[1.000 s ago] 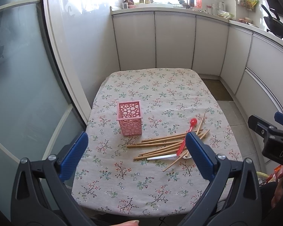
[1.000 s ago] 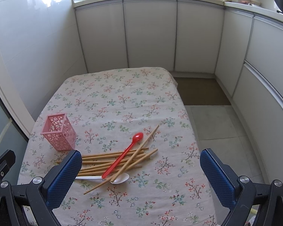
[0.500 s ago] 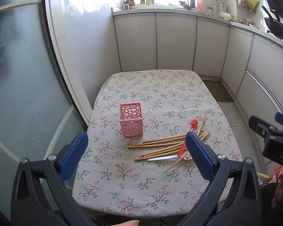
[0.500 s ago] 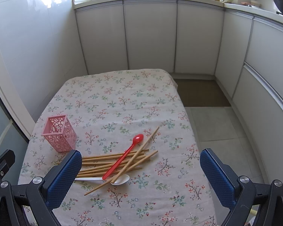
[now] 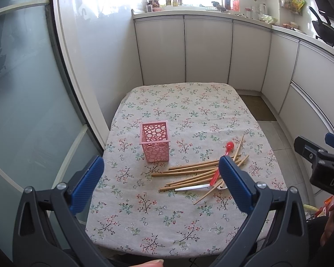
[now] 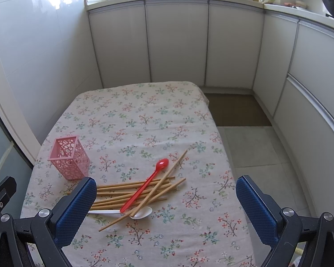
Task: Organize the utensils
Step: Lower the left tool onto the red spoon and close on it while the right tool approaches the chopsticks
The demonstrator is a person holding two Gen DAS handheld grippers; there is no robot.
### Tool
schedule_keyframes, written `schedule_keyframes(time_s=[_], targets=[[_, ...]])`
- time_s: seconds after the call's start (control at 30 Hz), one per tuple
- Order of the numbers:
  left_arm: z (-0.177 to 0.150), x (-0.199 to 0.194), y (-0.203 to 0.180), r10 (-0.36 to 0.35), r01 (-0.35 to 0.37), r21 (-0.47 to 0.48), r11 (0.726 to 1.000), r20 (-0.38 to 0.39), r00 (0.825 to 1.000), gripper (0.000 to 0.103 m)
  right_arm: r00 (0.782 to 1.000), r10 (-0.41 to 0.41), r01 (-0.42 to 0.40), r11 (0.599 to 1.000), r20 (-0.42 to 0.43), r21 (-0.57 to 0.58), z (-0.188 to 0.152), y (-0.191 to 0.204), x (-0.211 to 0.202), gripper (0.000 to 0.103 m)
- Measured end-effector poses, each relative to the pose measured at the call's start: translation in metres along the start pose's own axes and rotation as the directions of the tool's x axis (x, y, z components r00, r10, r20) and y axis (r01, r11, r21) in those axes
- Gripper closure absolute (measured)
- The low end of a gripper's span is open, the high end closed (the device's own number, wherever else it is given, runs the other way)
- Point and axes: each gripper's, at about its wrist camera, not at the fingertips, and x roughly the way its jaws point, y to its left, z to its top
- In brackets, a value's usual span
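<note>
Pink holder [image 5: 154,142] upright nr chopsticks [image 6: 135,191] w/ red spoon [image 6: 147,184] on top; both grippers spread wide, empty

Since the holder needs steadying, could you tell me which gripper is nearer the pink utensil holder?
Left. The left gripper hangs open just short of the pink utensil holder, roughly in line with it. The right gripper, also open, sits over the chopsticks, with the holder off to its left.

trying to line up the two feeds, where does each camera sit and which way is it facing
Left wrist: sits on the left tool, above the table's near-left edge, facing the pink holder; its blue pads, a fingertip and the right tool's side show.
Right wrist: sits on the right tool, further right, facing the chopsticks and red spoon; its pads and the left tool's edge show.
Shared: holder, chopsticks, both spoons, floral tablecloth, white cabinets.
</note>
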Motion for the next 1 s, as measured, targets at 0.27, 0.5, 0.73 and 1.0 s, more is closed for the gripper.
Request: schedule_keyframes(time_s=[0.27,0.5,0.73,1.0], targets=[[0.009,0.031,-0.002,-0.012,0.012,-0.011,1.0,-0.034,0.999,0.001,0.999,-0.03,0.031,0.999,-0.025,0.019,0.011,-0.012,0.022,0.0],[0.024,0.076,-0.019,-0.088,0.094,0.04,0.995,-0.123,0.988,0.001,0.991,-0.059,0.063,0.998,-0.117,0.027,0.03,-0.027,0.069,0.0],[0.038,0.136,-0.05,-0.163,0.19,0.075,0.979,-0.272,0.948,0.001,0.962,-0.04,0.055,0.997,-0.271,0.049,0.047,-0.041,0.13,0.0],[0.033,0.21,-0.093,-0.242,0.299,0.072,0.951,-0.423,0.873,0.014,0.911,0.04,0.025,0.988,-0.409,0.15,0.035,-0.081,0.202,0.007]])
